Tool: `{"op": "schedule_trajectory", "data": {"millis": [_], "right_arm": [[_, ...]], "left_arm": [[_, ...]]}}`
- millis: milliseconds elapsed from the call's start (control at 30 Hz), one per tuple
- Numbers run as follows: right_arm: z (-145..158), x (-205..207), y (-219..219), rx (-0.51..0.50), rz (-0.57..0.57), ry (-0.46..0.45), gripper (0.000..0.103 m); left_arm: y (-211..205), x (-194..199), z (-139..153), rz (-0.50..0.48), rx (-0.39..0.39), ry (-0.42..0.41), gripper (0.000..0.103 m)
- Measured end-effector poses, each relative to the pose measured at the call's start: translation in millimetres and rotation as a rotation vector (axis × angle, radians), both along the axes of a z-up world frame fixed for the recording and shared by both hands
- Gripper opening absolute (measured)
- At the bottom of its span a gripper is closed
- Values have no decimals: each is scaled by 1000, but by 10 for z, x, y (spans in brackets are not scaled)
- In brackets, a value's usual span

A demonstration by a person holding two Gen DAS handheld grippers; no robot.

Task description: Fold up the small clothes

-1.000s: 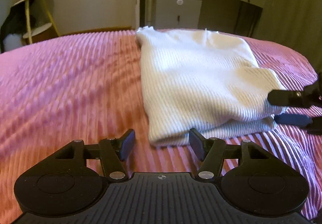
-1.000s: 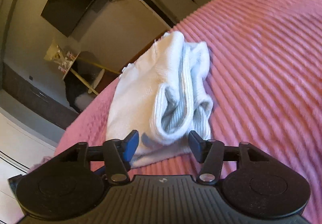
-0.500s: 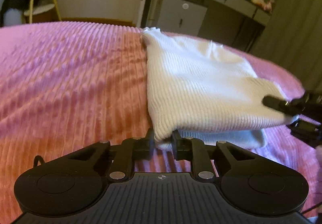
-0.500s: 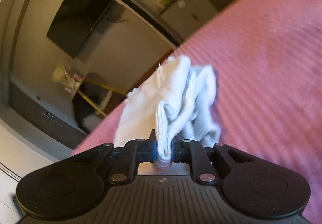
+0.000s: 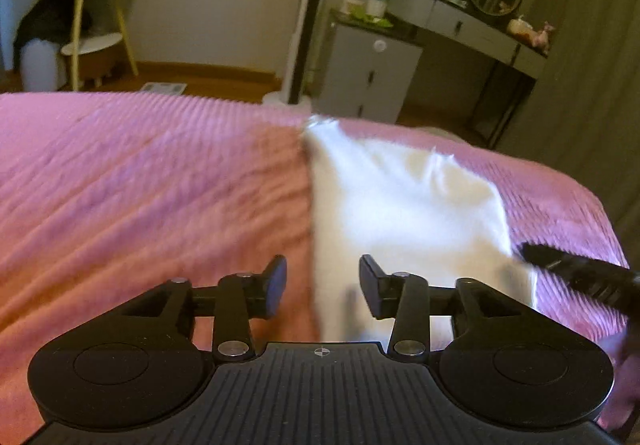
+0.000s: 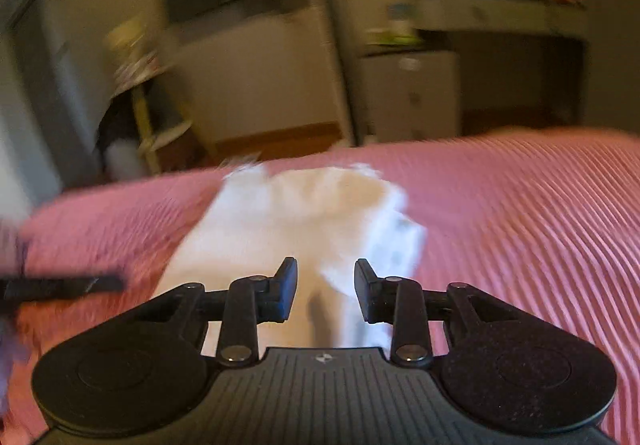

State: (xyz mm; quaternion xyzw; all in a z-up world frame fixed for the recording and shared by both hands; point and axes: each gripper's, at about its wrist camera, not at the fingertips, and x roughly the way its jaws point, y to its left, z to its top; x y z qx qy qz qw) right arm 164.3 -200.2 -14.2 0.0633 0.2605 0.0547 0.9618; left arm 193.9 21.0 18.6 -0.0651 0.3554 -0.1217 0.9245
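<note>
White folded garment (image 5: 404,213) on pink bedspread (image 5: 140,185); left gripper (image 5: 322,285), right gripper (image 6: 325,291) just opening, partly spread, gripping nothing

Dim warm indoor light, no glare. Right wrist view heavily motion-blurred; left milder, garment (image 5: 404,205) smeared. Fisheye bends edges, corners vignetted dark.

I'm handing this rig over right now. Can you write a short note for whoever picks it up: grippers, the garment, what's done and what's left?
Left gripper: jaws have just been opening, pads clear of the cloth, nothing held.
Right gripper: the same, just reopened, empty.
White knit garment: lies folded on the pink bedspread, its near edge between both grippers' jaws.
Done: garment folded over and released by both grippers.
Left: check the fold is neat, since the views are blurred; fold again or tidy if needed.
</note>
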Motion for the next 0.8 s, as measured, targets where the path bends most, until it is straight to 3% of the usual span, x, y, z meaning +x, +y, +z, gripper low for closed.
{"op": "schedule_trajectory", "data": {"millis": [133, 233, 367, 500, 567, 700, 800], "right_arm": [[-244, 367, 155, -186, 15, 94, 20], [-423, 383, 57, -254, 2, 119, 20], [-574, 521, -148, -205, 5, 123, 25], [-375, 541, -255, -128, 17, 159, 26], [-234, 519, -302, -112, 7, 125, 26], [-43, 675, -285, -156, -30, 71, 26], [-120, 916, -166, -256, -29, 125, 26]], "left_arm": [[-364, 205, -234, -83, 79, 61, 54], [-520, 245, -445, -103, 181, 58, 65], [-632, 284, -621, -115, 191, 65, 75], [-621, 258, -576, -104, 187, 65, 76], [-595, 220, -513, -99, 183, 67, 76], [-655, 226, -364, -93, 215, 57, 74], [-718, 237, -276, -102, 220, 29, 74]]}}
